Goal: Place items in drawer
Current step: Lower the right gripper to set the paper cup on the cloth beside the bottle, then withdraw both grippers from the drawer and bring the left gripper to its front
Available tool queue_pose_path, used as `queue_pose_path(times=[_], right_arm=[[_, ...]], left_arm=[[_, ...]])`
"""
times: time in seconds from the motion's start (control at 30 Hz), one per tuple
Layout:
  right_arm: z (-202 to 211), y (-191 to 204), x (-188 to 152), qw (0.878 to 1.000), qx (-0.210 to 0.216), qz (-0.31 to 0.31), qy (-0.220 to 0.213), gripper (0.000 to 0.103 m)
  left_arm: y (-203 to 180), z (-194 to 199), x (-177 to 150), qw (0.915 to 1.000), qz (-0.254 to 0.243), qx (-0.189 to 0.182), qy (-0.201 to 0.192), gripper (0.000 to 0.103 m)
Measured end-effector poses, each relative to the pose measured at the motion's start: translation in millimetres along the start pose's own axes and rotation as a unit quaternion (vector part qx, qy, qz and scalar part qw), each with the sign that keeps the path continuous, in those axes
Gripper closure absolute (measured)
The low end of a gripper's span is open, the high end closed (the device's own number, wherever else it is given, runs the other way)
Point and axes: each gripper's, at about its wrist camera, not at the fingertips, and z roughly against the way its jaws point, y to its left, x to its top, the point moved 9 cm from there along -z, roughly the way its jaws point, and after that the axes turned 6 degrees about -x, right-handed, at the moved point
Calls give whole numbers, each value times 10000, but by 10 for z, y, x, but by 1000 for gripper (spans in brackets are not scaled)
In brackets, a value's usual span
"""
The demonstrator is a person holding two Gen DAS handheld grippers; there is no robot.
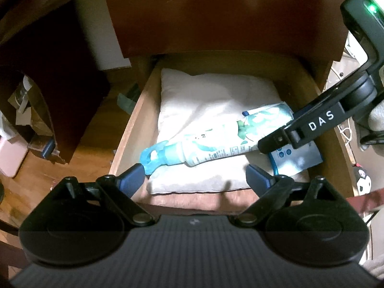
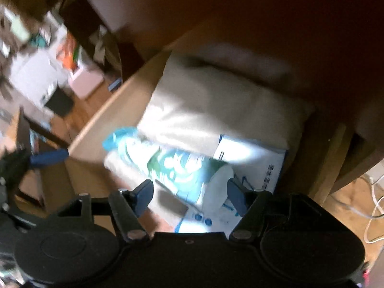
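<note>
Bottle [image 1: 211, 146] first: a white spray bottle with a green leaf print and a blue trigger head lies on its side across the pale folded cloth [image 1: 208, 100] inside the open wooden drawer [image 1: 129, 129], its base resting over a blue-and-white packet [image 1: 297, 160] at the drawer's right. Our right tongs [image 2: 189, 196] stand wide to either side of the bottle's base end; the blurred right wrist view does not let us tell whether a pad touches it, so we judge the bottle to be just set down or about to be freed. Our left tongs [image 1: 194, 178] hang wide and empty above the drawer's near edge, one fingertip [image 1: 134, 175] just beside the trigger head. To do this step well, we should lift the right tongs straight up and clear so neither finger drags the bottle, which could roll on the soft cloth, and keep the left tongs off the trigger head while we withdraw.
</note>
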Motion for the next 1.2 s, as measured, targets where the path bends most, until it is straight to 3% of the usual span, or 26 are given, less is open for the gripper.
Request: queue_pose_path(times=[0.13,0.3,0.37,0.47,0.57,0.73,0.87,0.97,1.2], right_arm=[[63,49,-85,9996,104,242,64,33],[179,74,-232,9961,515,658,295,50],[243,92,-290,9938,729,769,340,62],[339,138,-360,9908,973,869,356,68],[466,173,-361,9934,691,886,233,65],[816,365,-368,9919,-214,1233,-225,59],[1127,607,-504,9798,-630,1709,-823,51],[1291,741,-682,9674,-789,2104,-1167,50],[1452,776,-971,9434,-1261,2574,-1668,50]], left_arm=[[2,44,5,10000,-33,-64,-8,11],[45,53,21,10000,30,22,2,10],[54,51,32,10000,65,58,24,10],[72,66,68,9998,162,82,11,10],[98,122,102,9994,328,128,-28,10],[155,268,148,9977,606,278,-149,10],[113,424,134,9973,655,174,-267,13],[54,571,106,9974,570,235,-373,13],[-6,693,-192,9891,1362,-82,-545,13]])
